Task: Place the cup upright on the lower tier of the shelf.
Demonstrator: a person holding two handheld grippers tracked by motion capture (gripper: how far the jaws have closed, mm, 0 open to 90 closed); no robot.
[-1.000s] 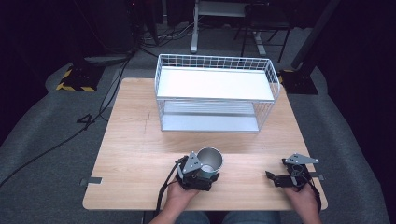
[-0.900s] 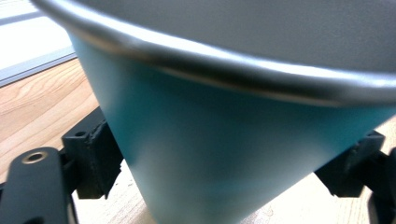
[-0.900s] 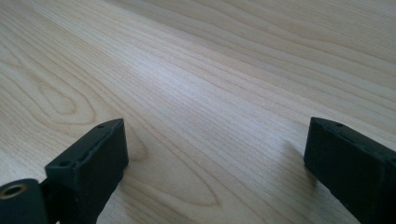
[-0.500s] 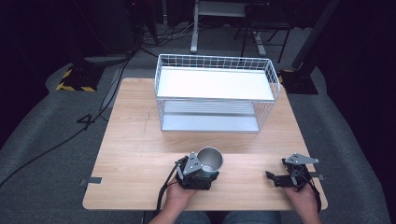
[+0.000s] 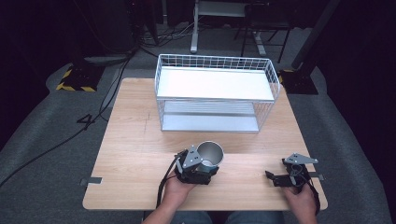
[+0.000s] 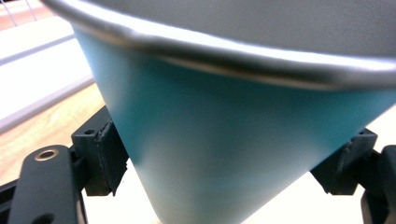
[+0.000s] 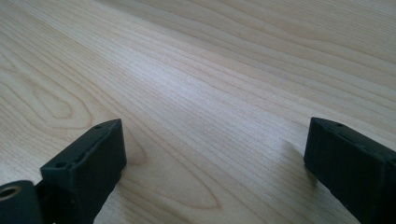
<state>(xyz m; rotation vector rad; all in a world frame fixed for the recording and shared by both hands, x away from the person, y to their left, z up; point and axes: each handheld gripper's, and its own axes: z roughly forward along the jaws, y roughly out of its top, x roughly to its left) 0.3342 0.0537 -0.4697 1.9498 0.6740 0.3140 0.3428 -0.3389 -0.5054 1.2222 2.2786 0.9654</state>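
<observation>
A blue cup with a silver metal rim and inside stands on the wooden table, near its front edge and a little left of the middle. My left gripper is shut on the cup: in the left gripper view its black jaws press on the cup's lower wall from both sides. My right gripper rests low over the table at the front right, pointing left. Its jaws stand wide apart with only bare wood between them.
A white wire rack with a flat white top shelf and a lower shelf stands at the back middle of the table. Cables and stand legs lie on the dark floor beyond the table's far edge.
</observation>
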